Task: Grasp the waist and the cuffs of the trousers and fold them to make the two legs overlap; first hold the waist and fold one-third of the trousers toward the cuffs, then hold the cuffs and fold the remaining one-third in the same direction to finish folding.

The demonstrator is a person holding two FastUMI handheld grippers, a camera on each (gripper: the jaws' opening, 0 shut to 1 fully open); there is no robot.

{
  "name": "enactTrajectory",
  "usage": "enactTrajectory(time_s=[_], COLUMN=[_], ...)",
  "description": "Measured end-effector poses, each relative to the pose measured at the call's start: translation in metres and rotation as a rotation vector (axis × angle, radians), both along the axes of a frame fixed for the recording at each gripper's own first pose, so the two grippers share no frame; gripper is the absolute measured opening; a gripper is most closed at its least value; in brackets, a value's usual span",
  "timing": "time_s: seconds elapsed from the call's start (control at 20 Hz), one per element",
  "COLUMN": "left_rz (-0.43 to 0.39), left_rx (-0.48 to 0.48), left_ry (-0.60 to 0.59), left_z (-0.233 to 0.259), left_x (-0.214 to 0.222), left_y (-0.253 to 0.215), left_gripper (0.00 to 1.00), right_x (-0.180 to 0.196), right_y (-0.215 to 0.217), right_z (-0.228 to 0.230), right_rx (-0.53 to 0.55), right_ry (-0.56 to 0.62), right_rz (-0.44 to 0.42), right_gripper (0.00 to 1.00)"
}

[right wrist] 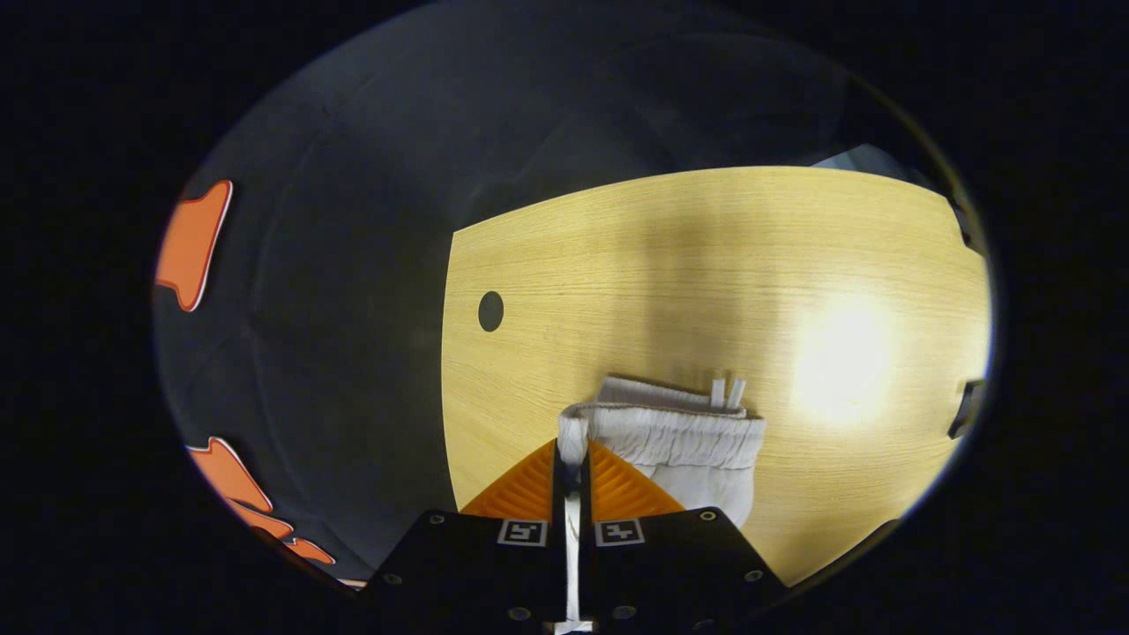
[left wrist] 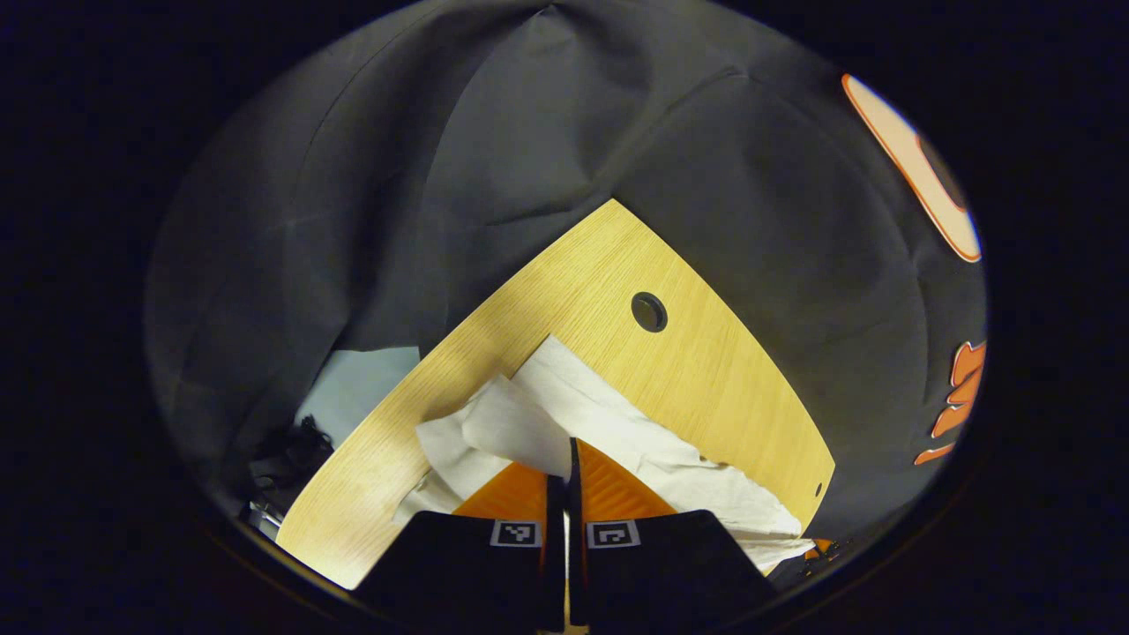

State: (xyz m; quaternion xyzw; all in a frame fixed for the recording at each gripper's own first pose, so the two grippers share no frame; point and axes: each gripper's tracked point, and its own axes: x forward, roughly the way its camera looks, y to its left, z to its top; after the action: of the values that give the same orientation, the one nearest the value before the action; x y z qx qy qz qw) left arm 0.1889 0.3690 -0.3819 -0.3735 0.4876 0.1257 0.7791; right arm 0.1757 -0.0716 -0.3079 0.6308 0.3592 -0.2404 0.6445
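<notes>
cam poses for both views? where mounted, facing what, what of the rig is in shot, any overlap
Left gripper view: rides on the left gripper, looks along its jaws, which are closed on white trousers over a wooden table, booth cloth behind.
Right gripper view: rides on the right gripper, looks across the table; jaws pinch the elastic waistband.
Shared: the trousers, the table and its round hole.

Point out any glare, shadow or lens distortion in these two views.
Right gripper view: bright glare patch on the wooden table, soft shadow band left of it, waistband sharp. Left gripper view: even, dimmer light; fisheye bows the table's straight edges.
</notes>
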Motion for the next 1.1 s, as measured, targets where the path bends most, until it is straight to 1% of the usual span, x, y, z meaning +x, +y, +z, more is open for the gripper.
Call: enactTrajectory(time_s=[0.2, 0.3, 0.35, 0.4, 0.45, 0.5, 0.55, 0.6, 0.65, 0.7, 0.8, 0.85, 1.0, 1.05, 1.1], left_rz=[0.075, 0.108, 0.115, 0.121, 0.122, 0.117, 0.105, 0.088, 0.074, 0.054, 0.009, -0.019, -0.092, -0.116, -0.144], left_rx=[-0.034, -0.029, -0.022, -0.010, -0.003, 0.004, 0.012, 0.016, 0.021, 0.030, 0.059, 0.078, 0.108, 0.116, 0.131], left_ry=[-0.041, -0.066, -0.072, -0.082, -0.097, -0.106, -0.114, -0.119, -0.128, -0.133, -0.147, -0.144, -0.155, -0.164, -0.164], left_z=[-0.014, -0.012, -0.019, -0.013, -0.011, -0.006, 0.000, 0.005, 0.010, 0.016, 0.026, 0.031, 0.053, 0.058, 0.063], left_x=[0.017, 0.021, 0.026, 0.025, 0.026, 0.026, 0.026, 0.027, 0.028, 0.028, 0.028, 0.026, 0.022, 0.021, 0.018], left_y=[0.006, 0.010, 0.010, 0.013, 0.013, 0.013, 0.013, 0.010, 0.006, 0.003, -0.005, -0.011, -0.030, -0.037, -0.043], left_gripper=[0.11, 0.16, 0.29, 0.38, 0.51, 0.65, 0.73, 0.80, 0.80, 0.79, 1.00, 1.00, 1.00, 1.00, 0.99], right_x=[0.004, 0.002, 0.004, 0.006, 0.011, 0.016, 0.019, 0.016, 0.011, 0.005, -0.008, -0.016, -0.036, -0.045, -0.053], right_y=[-0.005, -0.010, -0.009, -0.009, -0.004, -0.005, -0.007, -0.009, -0.014, -0.015, -0.018, -0.019, -0.020, -0.021, -0.023], right_z=[0.004, 0.011, 0.012, 0.012, 0.012, 0.016, 0.019, 0.021, 0.025, 0.025, 0.023, 0.022, 0.020, 0.018, 0.014], right_rx=[0.046, 0.047, 0.043, 0.035, 0.030, 0.022, 0.010, -0.003, -0.019, -0.038, -0.089, -0.108, -0.131, -0.146, -0.162], right_ry=[-0.060, -0.094, -0.104, -0.118, -0.132, -0.149, -0.166, -0.169, -0.171, -0.166, -0.147, -0.137, -0.112, -0.098, -0.078], right_rz=[-0.063, -0.072, -0.067, -0.060, -0.054, -0.050, -0.045, -0.037, -0.024, -0.005, 0.039, 0.061, 0.106, 0.120, 0.137], right_gripper=[0.06, 0.08, 0.11, 0.12, 0.10, 0.26, 0.46, 0.39, 0.46, 0.49, 0.56, 0.60, 0.68, 0.65, 0.77])
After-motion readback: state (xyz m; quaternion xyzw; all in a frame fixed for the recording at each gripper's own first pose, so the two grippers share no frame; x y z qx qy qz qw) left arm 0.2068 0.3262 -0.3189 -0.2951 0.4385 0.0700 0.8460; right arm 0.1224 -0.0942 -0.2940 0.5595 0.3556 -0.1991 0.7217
